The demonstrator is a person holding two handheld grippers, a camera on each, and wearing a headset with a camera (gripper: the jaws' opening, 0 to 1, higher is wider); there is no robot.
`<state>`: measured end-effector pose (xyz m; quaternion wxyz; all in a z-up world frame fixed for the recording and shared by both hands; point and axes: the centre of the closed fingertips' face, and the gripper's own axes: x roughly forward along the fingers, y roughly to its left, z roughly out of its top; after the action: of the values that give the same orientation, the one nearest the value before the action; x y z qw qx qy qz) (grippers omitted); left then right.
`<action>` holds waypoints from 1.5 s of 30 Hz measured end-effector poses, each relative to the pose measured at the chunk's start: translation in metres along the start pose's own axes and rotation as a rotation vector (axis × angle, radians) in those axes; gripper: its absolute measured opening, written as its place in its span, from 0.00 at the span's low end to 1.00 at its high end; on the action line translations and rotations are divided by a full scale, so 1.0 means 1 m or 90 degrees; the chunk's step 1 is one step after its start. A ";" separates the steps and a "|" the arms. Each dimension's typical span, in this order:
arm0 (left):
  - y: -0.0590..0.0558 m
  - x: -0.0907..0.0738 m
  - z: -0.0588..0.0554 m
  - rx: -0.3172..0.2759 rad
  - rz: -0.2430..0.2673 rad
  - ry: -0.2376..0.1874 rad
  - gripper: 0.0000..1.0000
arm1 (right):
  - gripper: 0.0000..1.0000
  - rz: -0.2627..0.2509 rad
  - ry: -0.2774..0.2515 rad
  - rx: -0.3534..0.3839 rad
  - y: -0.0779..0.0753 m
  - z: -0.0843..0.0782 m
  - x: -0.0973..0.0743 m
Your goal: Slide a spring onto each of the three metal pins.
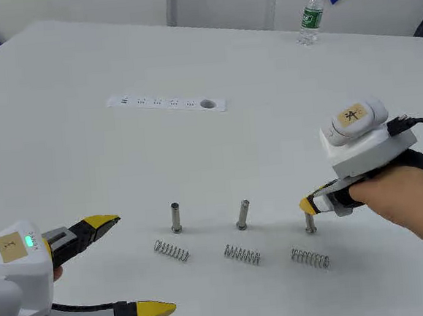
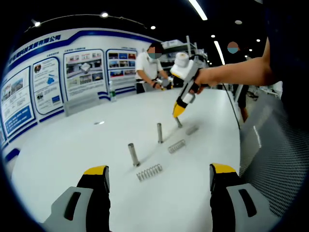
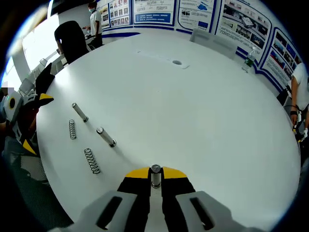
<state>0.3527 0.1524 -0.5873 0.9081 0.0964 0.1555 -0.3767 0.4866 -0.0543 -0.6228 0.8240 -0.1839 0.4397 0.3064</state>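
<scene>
As the head view shows: pins upright near front edge of tabletop, springs loose before them.
Left gripper view: left gripper wide, empty.
Right gripper view: right gripper clamps right-end pin.
Step, judged: first spring; none threaded.
Next, likely: pinch spring, align over pin tip.

Head view looks forward and down on the white counter from above and behind the left tool and right tool. Left gripper view sits low over the counter, facing along its wide-spread tool; the pins stand ahead at middle range. Right gripper view rides close behind its tool, whose tips close on the end pin. All views share the pins.
</scene>
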 end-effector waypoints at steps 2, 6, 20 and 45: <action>0.000 -0.001 0.000 0.001 0.002 0.000 0.87 | 0.09 -0.001 -0.007 -0.001 0.001 0.000 -0.001; 0.000 -0.002 0.000 0.001 0.003 0.001 0.87 | 0.09 0.001 -0.014 -0.001 0.004 -0.001 -0.002; 0.000 -0.003 0.001 0.005 0.004 0.001 0.87 | 0.09 0.008 -0.020 -0.016 0.004 -0.004 -0.006; 0.000 -0.002 0.001 0.006 0.004 0.000 0.87 | 0.14 0.008 -0.030 -0.048 0.007 0.000 -0.010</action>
<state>0.3513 0.1532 -0.5854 0.9087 0.1008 0.1536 -0.3748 0.4776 -0.0525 -0.6153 0.8247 -0.2045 0.4095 0.3322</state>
